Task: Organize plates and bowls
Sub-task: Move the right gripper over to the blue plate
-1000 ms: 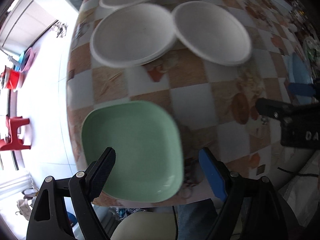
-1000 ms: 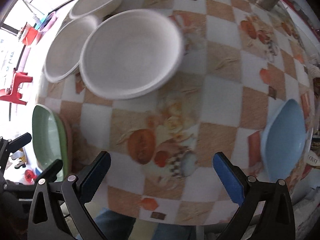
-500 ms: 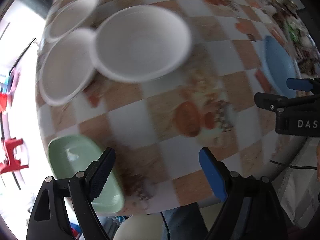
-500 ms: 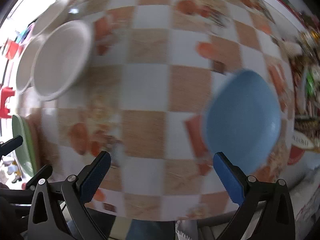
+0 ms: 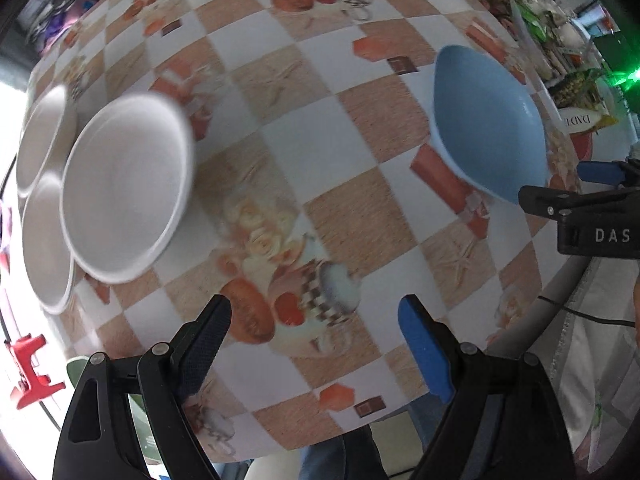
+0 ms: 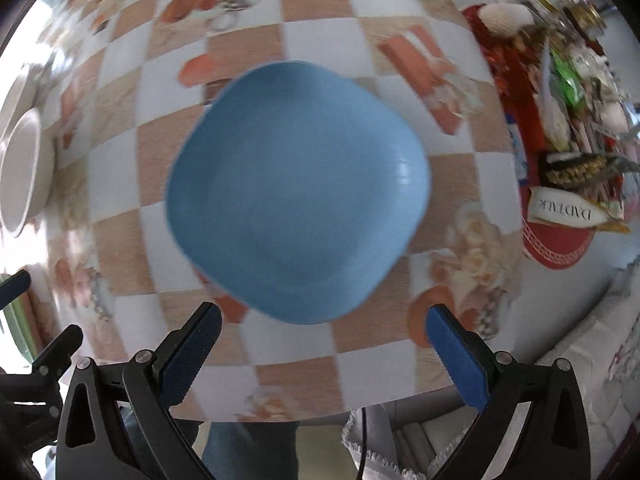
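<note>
A blue square plate (image 6: 296,188) lies on the checkered table (image 6: 372,344), straight ahead of my right gripper (image 6: 322,356), which is open and empty just short of its near edge. The plate also shows at the right in the left wrist view (image 5: 486,128). My left gripper (image 5: 316,344) is open and empty over the table's near edge. Three white bowls sit at the left; the nearest one (image 5: 124,188) overlaps the other two (image 5: 46,248). A green plate's edge (image 5: 78,368) peeks out behind my left finger. My right gripper also shows at the right edge (image 5: 592,188).
Jars, packets and a red mat (image 6: 560,236) crowd the table's right end. A red stool (image 5: 32,380) stands on the floor at the left. A white bowl's rim (image 6: 24,168) shows at the left of the right wrist view.
Both grippers have swung to the right. The blue plate has come to the centre of the right view, and the green plate has slid almost out of the left view. Both stay open.
</note>
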